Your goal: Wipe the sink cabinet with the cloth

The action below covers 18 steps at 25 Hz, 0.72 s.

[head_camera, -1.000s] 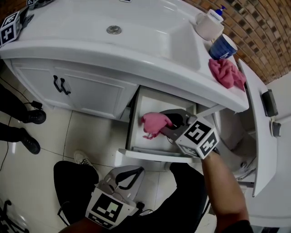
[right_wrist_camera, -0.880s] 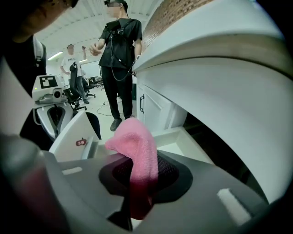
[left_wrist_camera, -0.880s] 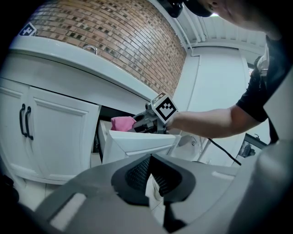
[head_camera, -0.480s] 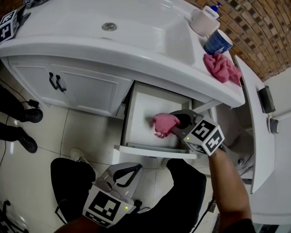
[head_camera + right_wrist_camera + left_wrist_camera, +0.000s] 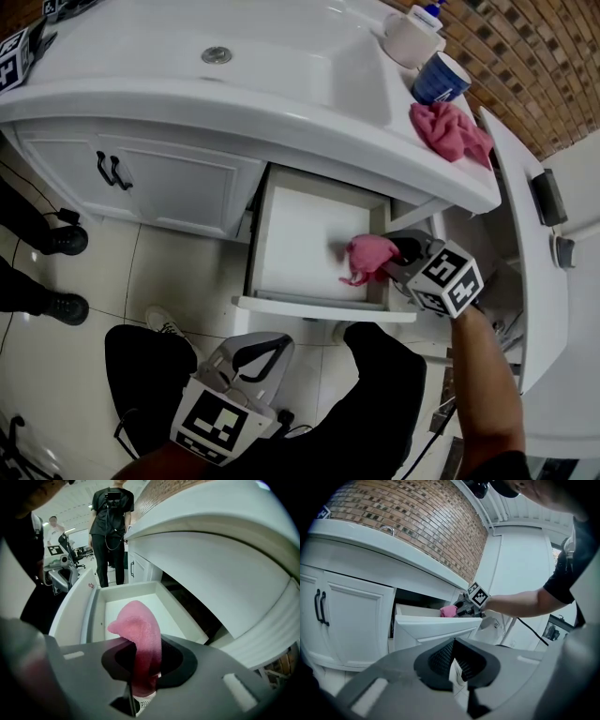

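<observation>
I'm holding the R gripper (image 5: 401, 257) inside the open drawer (image 5: 309, 302) of the sink cabinet (image 5: 178, 187), jaws clamped tight on the pink cloth (image 5: 368, 256). The R gripper view is showing the cloth bunched between the pads and poking up and fwd past the tips. Cloth is sitting by the drawer's right wall, near the front. Whether it's pressing on the drawer floor I can't tell from here. L gripper (image 5: 253, 361) is hanging low by my lap, well apart from the cabinet, jaws together w/ nothing between them, so it's doing nothing for the wipe.

Key relation for the next stroke, as I'm reading it: the bare drawer floor is lying ahead of the R jaws, i.e. toward the drawer's left wall, and also back under the countertop (image 5: 187, 103). So I'm judging a sweep leftward along the jaw axis is what's called for, R side only, since it's the nearer one by far. A 2nd pink cloth (image 5: 448, 131) is lying on the countertop beside a blue cup (image 5: 441, 79), not in play.
</observation>
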### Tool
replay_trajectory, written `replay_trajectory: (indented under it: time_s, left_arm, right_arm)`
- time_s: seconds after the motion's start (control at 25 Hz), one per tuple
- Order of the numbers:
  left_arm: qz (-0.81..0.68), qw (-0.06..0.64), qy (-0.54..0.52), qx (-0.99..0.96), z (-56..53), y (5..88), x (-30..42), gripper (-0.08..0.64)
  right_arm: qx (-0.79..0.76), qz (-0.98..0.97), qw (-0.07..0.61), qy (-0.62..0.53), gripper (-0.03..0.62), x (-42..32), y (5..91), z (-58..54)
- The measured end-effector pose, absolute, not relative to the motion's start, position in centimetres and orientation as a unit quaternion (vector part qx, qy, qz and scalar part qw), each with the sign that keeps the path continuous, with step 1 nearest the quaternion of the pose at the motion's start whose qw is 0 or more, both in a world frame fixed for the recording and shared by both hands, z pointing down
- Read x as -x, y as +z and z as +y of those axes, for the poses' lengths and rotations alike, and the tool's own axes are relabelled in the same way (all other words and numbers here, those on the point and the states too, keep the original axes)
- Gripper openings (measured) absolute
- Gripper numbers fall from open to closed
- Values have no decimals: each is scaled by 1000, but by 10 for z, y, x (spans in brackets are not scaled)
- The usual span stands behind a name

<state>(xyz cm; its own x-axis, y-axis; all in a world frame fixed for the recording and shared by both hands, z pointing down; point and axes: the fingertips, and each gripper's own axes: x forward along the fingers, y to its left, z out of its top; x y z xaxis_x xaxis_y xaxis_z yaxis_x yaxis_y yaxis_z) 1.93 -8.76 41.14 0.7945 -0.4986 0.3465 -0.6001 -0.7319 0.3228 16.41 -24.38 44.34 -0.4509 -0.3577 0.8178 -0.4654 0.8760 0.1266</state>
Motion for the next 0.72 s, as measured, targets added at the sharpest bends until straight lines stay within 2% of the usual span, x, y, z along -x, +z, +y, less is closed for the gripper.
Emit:
replay_trajectory:
  time_s: [0.28, 0.48, 0.72]
  left_arm:
    - [-296, 214, 121, -923, -86, 414, -18, 6]
    - [-302, 216, 119, -921, -87, 415, -10, 6]
    - [-310, 223, 114, -917, -87, 417, 3, 6]
  right_arm:
    - [-196, -885, 421, 31, 77, -119, 414, -234]
    - [-135, -898, 419, -1, 78, -74, 416, -220]
    - [-70, -915, 398, 12, 78, -22, 421, -208]
